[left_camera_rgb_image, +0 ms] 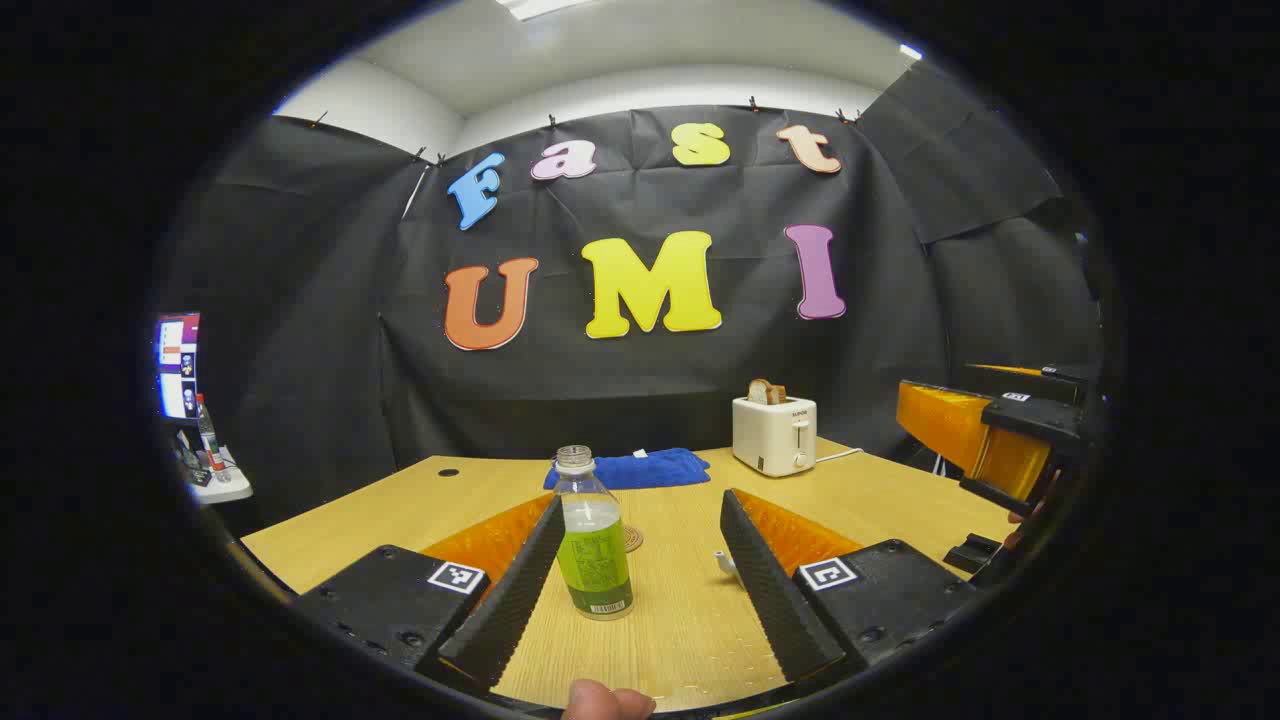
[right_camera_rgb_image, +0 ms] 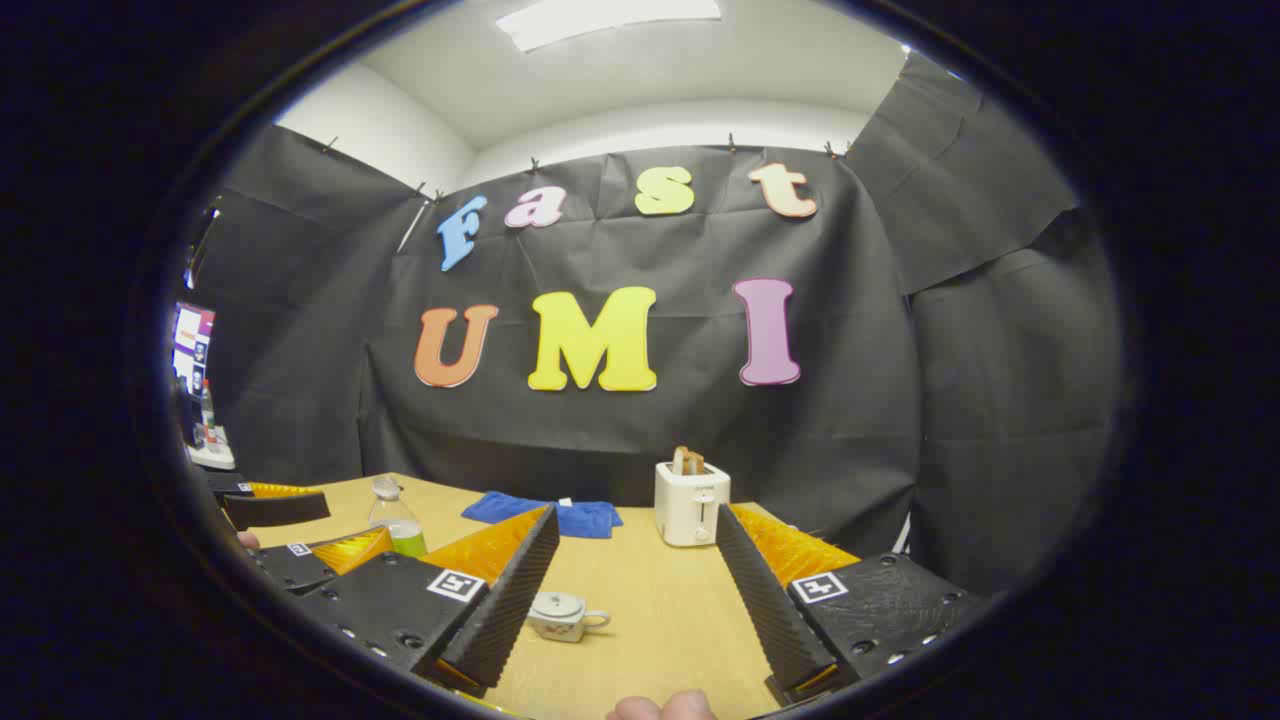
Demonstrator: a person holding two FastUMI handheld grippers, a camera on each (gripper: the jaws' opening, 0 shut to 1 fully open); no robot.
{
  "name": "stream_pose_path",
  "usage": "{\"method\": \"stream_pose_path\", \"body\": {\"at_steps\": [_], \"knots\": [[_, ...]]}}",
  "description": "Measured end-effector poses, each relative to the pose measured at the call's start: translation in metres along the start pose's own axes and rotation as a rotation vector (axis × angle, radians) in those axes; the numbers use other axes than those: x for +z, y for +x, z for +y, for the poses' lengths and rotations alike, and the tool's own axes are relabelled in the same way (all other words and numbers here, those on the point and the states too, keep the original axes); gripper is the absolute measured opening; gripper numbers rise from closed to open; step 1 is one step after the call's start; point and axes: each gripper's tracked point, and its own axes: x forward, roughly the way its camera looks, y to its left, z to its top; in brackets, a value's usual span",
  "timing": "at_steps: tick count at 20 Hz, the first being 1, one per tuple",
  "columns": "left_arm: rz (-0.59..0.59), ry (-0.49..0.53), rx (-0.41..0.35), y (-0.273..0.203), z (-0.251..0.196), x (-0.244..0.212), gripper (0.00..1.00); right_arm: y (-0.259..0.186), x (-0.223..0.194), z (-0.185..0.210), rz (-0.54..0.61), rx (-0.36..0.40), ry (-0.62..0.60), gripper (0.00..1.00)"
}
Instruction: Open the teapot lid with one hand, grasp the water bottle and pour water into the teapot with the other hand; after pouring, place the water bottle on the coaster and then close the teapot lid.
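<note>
Teapot (right_camera_rgb_image: 560, 614), lid on, stands in front of the toaster (right_camera_rgb_image: 691, 502), between the wide-spread fingers of the right gripper (right_camera_rgb_image: 635, 590), untouched. Water bottle (left_camera_rgb_image: 592, 535) stands uncapped beside the coaster (left_camera_rgb_image: 631, 539), inside the wide-open left gripper (left_camera_rgb_image: 640, 570). Risk: squeezing the open bottle could spill water; the small lid knob may slip.

In the left gripper view, the water bottle (left_camera_rgb_image: 592, 535) is hiding most of the coaster (left_camera_rgb_image: 632, 539), and the gripper's right finger is covering all of the teapot (left_camera_rgb_image: 724, 564) but its spout. In the right gripper view, the left gripper (right_camera_rgb_image: 300, 530) is blocking the bottle's base.
</note>
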Motion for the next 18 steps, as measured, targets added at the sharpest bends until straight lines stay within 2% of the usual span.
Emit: {"method": "stream_pose_path", "body": {"at_steps": [18], "knots": [[0.003,0.001,0.025,0.001,0.014,-0.003,0.98,-0.002,-0.003,0.010,-0.008,0.014,-0.016,0.95]]}}
